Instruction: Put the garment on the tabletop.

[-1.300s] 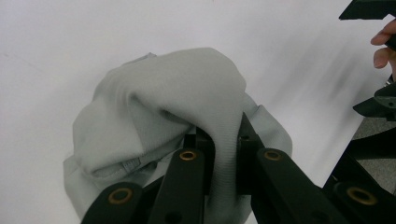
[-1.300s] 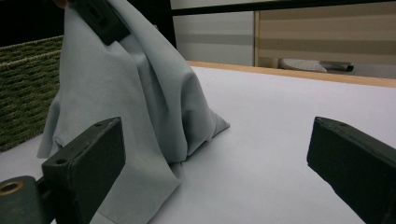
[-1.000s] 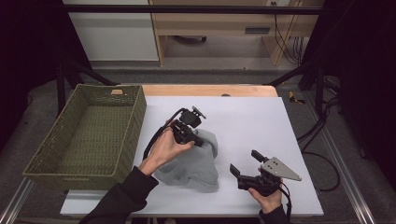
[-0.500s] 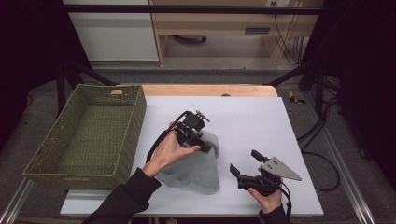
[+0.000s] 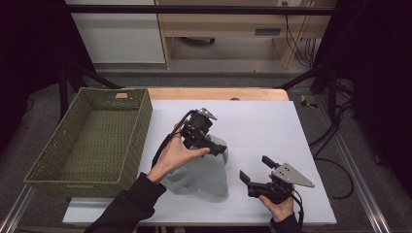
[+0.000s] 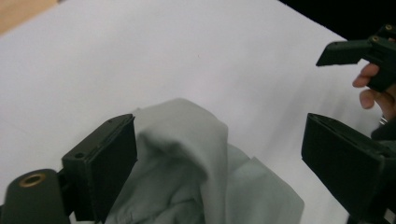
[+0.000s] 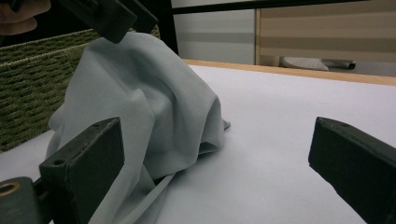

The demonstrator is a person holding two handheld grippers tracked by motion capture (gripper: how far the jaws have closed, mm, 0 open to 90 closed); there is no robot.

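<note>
White table carries my grey cloth, heaped, running away from me; left fingers just opened over its peak (gripping nothing), right fingers wide open.

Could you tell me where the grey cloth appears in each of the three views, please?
High view: grey cloth lies bottom centre on the white table, below the left gripper.
Left gripper view: bottom centre, between that gripper's open jaws.
Right gripper view: left of centre, heaped.
Shared landmark: the white table under the cloth.
</note>
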